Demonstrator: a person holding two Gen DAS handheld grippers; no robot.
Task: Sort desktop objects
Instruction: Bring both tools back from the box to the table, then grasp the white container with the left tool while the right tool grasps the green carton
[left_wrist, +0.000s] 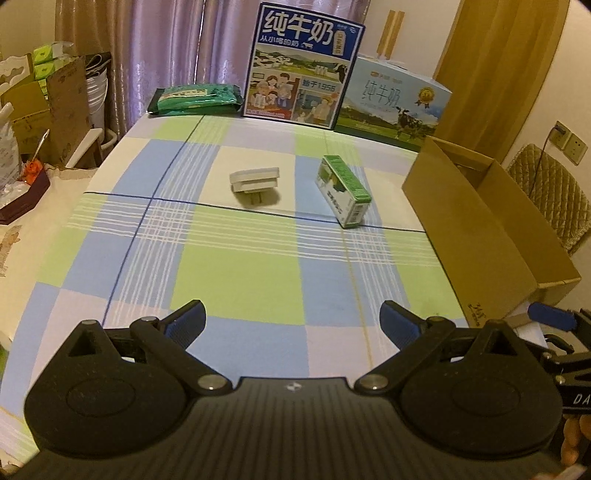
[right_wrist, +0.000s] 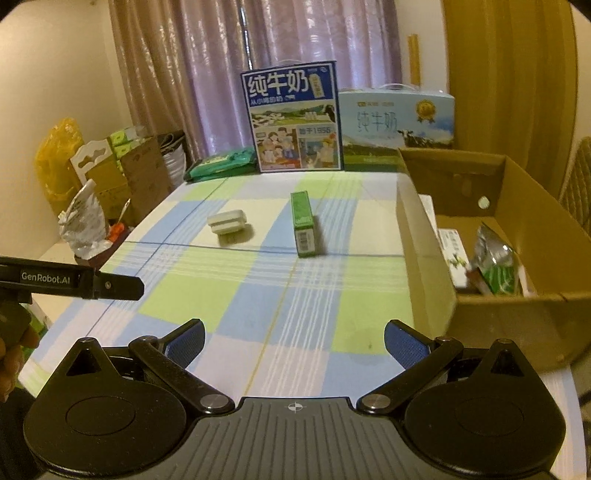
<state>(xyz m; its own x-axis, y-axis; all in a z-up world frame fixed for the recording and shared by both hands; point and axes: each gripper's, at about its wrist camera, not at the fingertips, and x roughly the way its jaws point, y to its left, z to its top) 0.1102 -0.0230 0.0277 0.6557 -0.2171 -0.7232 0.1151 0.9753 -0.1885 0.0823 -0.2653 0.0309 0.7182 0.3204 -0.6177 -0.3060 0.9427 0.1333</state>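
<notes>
While both grippers hang low over the near end of the desk (left_wrist: 240, 280), nothing is being held. The left gripper (left_wrist: 291, 325) has its jaws wide apart with only checked cloth between them, and the right gripper (right_wrist: 293, 343) is the same, jaws spread and empty. Two small things are left out on the cloth. A white plug adapter (left_wrist: 255, 182) lies on its side with its metal pins poking toward us, so it looks like it was just dropped there. Near it, on the right, a green carton (left_wrist: 343, 190) lies flat on its long side. To the right sits a big cardboard box (right_wrist: 424, 258), open at the top, pushed up against the edge of the desk so things can be put in easily. Some packets are already inside it, so I think the sorting is partly done. The carton is closer to the box, so it may be the easier one to go for. Two big milk boxes (right_wrist: 293, 118) stand at the far end, out of the way.
</notes>
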